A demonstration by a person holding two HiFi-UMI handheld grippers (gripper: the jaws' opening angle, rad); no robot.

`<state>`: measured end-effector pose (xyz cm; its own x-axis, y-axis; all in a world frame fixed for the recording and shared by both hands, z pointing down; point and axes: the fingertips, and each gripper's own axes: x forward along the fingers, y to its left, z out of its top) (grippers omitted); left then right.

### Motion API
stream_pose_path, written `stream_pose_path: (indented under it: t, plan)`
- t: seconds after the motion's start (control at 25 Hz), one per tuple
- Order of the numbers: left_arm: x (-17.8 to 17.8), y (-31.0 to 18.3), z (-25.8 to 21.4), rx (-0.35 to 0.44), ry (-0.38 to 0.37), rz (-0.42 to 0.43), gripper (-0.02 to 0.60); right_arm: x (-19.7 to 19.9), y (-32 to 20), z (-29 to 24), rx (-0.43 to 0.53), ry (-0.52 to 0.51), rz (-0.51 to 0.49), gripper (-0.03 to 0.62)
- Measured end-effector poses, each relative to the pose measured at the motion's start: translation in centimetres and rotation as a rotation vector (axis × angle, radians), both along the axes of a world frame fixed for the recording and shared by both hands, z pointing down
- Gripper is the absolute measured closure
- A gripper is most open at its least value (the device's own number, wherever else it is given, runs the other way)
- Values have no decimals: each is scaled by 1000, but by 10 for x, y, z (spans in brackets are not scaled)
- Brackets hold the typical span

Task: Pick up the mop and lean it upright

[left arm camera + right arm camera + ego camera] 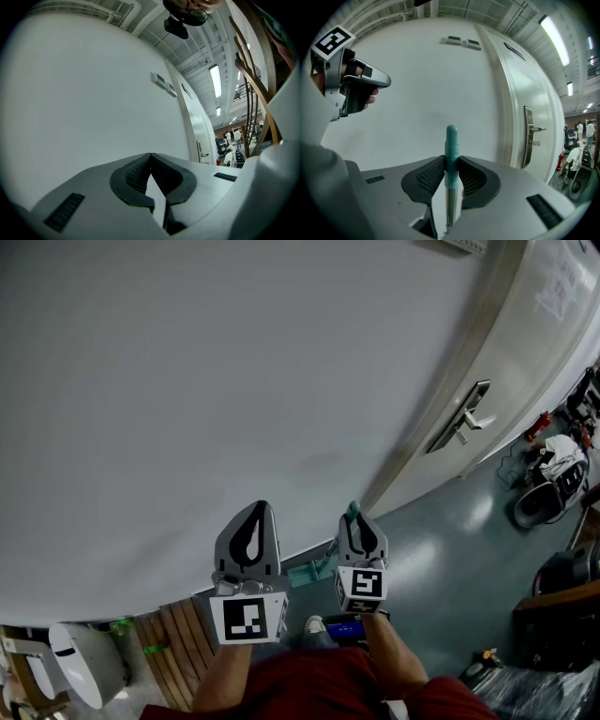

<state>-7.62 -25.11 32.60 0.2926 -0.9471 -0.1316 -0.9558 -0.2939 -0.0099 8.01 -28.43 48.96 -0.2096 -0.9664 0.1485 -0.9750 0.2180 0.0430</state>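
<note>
The mop's handle stands upright, a metal shaft (pixel 450 206) ending in a teal grip (pixel 451 140). My right gripper (pixel 451 161) is shut on that teal grip, close to the white wall (pixel 417 93). From the head view, only the teal tip (pixel 353 511) pokes out past the right gripper (pixel 356 517). A teal piece (pixel 307 572) lies low by the wall under the grippers; I cannot tell if it is the mop's head. The left gripper (pixel 258 508) hangs beside it on the left, apart from the mop. Its jaws (pixel 150 155) are shut, tips touching, with nothing between them.
A white door (pixel 511 343) with a metal lever handle (pixel 461 418) stands right of the wall. A wooden slatted panel (pixel 178 638) and a white rounded object (pixel 84 662) sit at lower left. Bags and gear (pixel 553 474) clutter the grey floor at right.
</note>
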Motion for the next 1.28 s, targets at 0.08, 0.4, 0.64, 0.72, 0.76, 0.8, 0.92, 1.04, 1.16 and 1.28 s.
stream_pose_path:
  t: [0.08,0.4,0.64,0.72,0.76,0.8,0.92,1.04,1.16,1.28]
  plan:
    - [-2,-1,1,-1,-1,-6,568,0,-7,0,0,1,0,487]
    - [-7,1,2,-3,-23,-24,568,-8,-35,1,-15,9,-4,487]
    - [-10,2,2,2,-11,-30,568,-12,-56,3,-49,14,5,487]
    - [-9,2,1,3,-6,-31,568,-15,-64,4,-45,5,-4,487]
    - [-9,2,1,3,-7,-32,568,-16,-68,5,-47,1,-10,487]
    - [-8,2,0,4,-8,-32,568,-17,-71,5,-47,0,-13,487]
    - [-7,2,-1,5,-10,-33,568,-18,-79,3,-53,-3,-8,487]
    - [-6,2,-2,5,-13,-30,568,-18,-84,6,-58,7,-5,487]
    - [-6,3,-2,7,-16,-29,568,-17,-88,9,-57,20,-3,487]
    - [-5,3,-3,9,-20,-29,568,-15,-90,10,-59,19,0,485]
